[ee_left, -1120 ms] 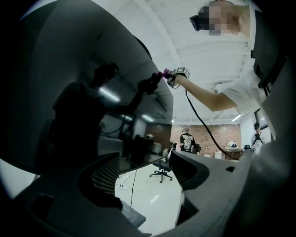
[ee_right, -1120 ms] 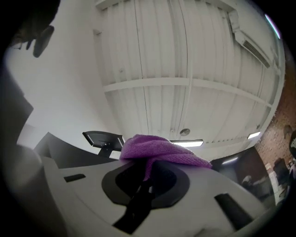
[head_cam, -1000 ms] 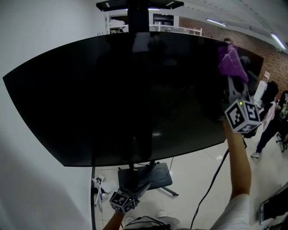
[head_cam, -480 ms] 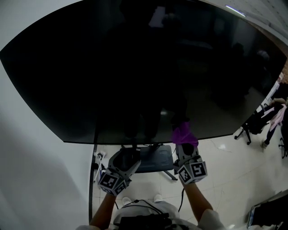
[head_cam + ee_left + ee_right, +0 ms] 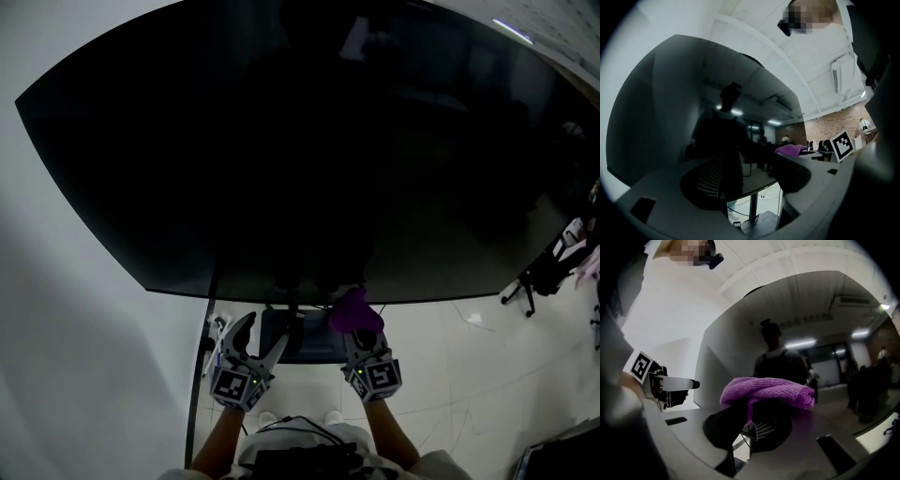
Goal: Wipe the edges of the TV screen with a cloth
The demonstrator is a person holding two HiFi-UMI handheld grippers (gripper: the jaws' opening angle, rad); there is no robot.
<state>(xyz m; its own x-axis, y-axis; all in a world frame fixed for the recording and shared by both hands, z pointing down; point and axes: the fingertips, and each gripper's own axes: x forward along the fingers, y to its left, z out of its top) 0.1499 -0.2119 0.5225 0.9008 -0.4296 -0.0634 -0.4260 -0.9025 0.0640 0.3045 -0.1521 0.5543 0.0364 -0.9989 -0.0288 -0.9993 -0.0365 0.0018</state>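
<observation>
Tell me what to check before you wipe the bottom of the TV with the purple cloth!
1. Cloth held tight: ok. The right gripper is shut on the purple cloth.
2. Enough cloth sticking out to wipe with: ok. It bulges over the jaws in the right gripper view.
3. Cloth near the right spot: ok. It sits just under the bottom edge of the TV screen.
4. Cloth touching that edge: cannot tell from these views.
5. Left gripper out of the way: ok. It is open, empty and off to the cloth's left.
</observation>
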